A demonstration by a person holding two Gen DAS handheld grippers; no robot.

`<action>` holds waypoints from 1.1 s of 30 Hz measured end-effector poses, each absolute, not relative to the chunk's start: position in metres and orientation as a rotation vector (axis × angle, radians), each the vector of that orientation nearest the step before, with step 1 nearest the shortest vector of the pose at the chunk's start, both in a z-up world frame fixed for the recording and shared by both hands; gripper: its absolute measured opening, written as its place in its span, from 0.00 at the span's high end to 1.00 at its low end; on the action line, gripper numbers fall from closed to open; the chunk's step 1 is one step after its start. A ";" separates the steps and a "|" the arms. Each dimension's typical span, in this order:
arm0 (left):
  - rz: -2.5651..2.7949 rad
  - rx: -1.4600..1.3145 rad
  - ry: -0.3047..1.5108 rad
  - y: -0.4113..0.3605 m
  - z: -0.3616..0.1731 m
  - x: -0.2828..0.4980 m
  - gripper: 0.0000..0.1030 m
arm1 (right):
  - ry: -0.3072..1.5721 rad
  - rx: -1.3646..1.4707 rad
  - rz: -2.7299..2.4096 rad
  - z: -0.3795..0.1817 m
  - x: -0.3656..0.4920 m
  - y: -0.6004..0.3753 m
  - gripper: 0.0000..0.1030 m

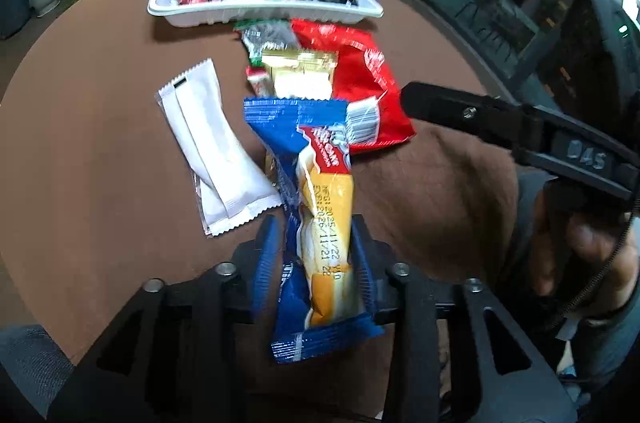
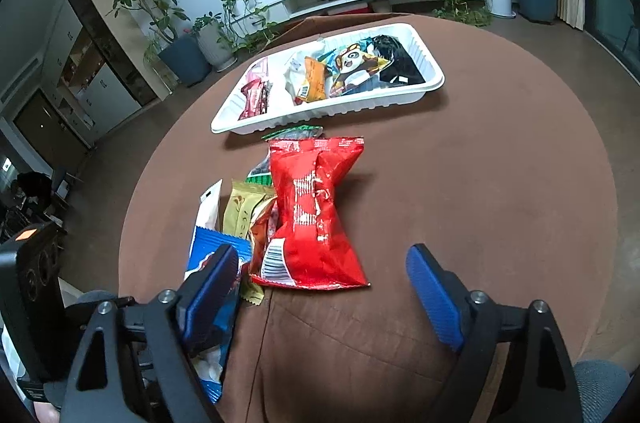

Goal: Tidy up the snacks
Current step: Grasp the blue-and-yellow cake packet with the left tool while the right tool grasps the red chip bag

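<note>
**Now: left claw gripping the blue cake packet, right claw gaping over bare cloth**

Here the round table (image 2: 500, 183), under a brown cloth, is carrying everything. A white divided tray (image 2: 434, 81) is sitting at its far side; red wrappers are lying in the tray's left compartment, and a cartoon-monkey bag with orange and black packets is filling the rest.

Just in front of the tray, loose snacks are lying in a heap. The red bag (image 2: 316, 215) is the biggest, barcode end toward the cameras. A gold packet (image 1: 302, 73) is resting beside and partly over it, with a green-edged clear packet (image 1: 268, 35) poking out nearest the tray. A white sachet (image 1: 212, 147) is lying flat to the left, apart from the tray, its near corner just beside the blue packet.

The left gripper (image 1: 316, 255) is closing its blue pads narrowly on the blue cake packet (image 1: 316, 183), which is running lengthwise between them, date stamp up.

The right gripper (image 2: 320, 291) is standing wide, nothing between its fingers, the red bag's near edge just ahead of them.
</note>
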State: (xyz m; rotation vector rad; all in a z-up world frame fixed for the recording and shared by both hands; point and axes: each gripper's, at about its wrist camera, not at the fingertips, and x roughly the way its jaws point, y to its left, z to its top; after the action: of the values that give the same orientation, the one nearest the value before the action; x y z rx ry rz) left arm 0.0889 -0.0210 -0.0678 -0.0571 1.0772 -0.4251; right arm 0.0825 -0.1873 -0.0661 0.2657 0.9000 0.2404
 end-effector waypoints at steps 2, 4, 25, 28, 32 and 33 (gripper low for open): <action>-0.429 -0.048 1.072 -0.023 -0.068 0.088 0.66 | 0.905 0.270 0.238 -0.068 0.083 -0.189 0.14; -0.450 -0.049 1.067 -0.023 -0.067 0.087 0.76 | 0.905 0.271 0.235 -0.069 0.083 -0.190 0.14; -0.514 -0.303 0.997 0.032 -0.056 0.067 0.77 | 0.957 0.201 0.243 -0.077 0.112 -0.174 0.25; -0.515 -0.306 0.994 0.034 -0.055 0.064 0.77 | 0.986 0.172 0.235 -0.079 0.122 -0.168 0.26; -0.514 -0.305 0.994 0.035 -0.055 0.064 0.77 | 1.028 0.091 0.224 -0.085 0.135 -0.154 0.27; -0.513 -0.304 0.993 0.035 -0.056 0.064 0.77 | 1.035 0.090 0.228 -0.087 0.136 -0.153 0.30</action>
State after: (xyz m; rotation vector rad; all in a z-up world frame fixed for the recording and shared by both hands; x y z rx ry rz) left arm 0.0638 0.0350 -0.0555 -0.3043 0.9930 -0.5126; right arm 0.1360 -0.1526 -0.0872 0.0897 1.0347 0.2282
